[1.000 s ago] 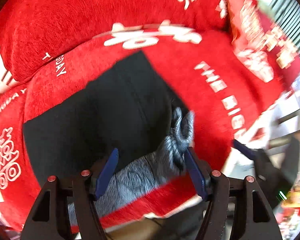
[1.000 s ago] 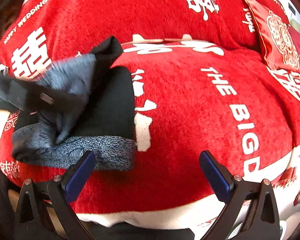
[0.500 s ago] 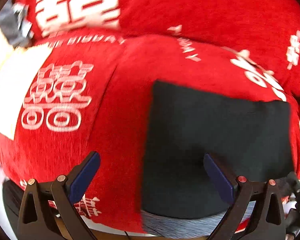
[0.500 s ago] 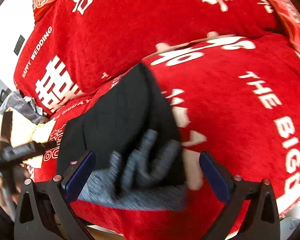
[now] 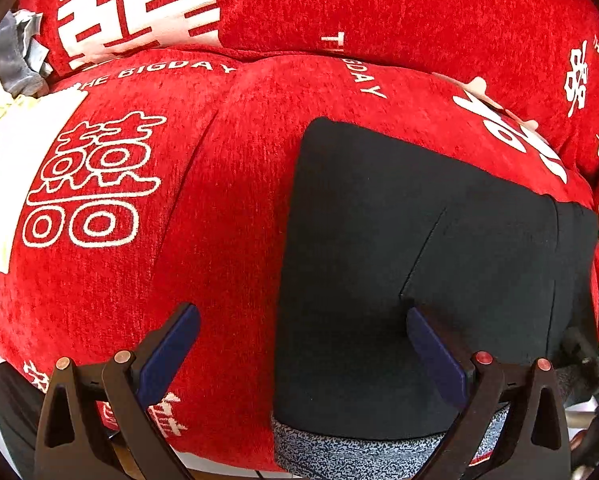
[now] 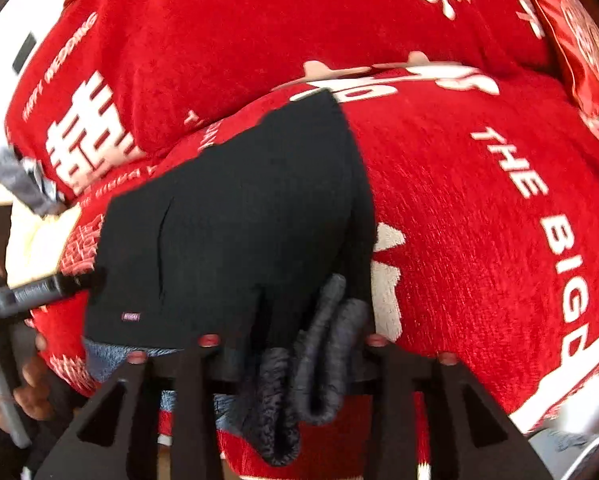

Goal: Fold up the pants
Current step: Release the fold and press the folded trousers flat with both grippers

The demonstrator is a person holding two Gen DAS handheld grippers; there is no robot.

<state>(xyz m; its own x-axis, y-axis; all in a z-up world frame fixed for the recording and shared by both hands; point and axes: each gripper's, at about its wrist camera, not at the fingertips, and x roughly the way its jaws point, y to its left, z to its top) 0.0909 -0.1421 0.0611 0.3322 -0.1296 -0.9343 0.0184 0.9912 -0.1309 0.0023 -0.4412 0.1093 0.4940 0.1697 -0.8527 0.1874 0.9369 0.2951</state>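
The black pants (image 5: 419, 240) lie folded on a red sofa seat, with a grey speckled inner layer (image 5: 359, 456) showing at the near edge. My left gripper (image 5: 299, 344) is open and empty, just above the pants' near left corner. In the right wrist view the pants (image 6: 239, 220) lie flat, and a bunched grey waistband (image 6: 319, 360) sits between my right gripper's jaws (image 6: 291, 360), which have closed on it. The right fingertips are hidden by the cloth.
The red sofa cover (image 5: 179, 200) with white lettering spans both views, with a backrest cushion (image 6: 259, 20) behind. A grey and pale yellow garment pile (image 5: 3, 80) lies at the far left. The other handheld gripper and a hand (image 6: 15, 320) show at the left of the right wrist view.
The left gripper let go of the grey cloth, opened and swung left over the flattened pants. The right gripper moved onto the grey waistband and closed on it.
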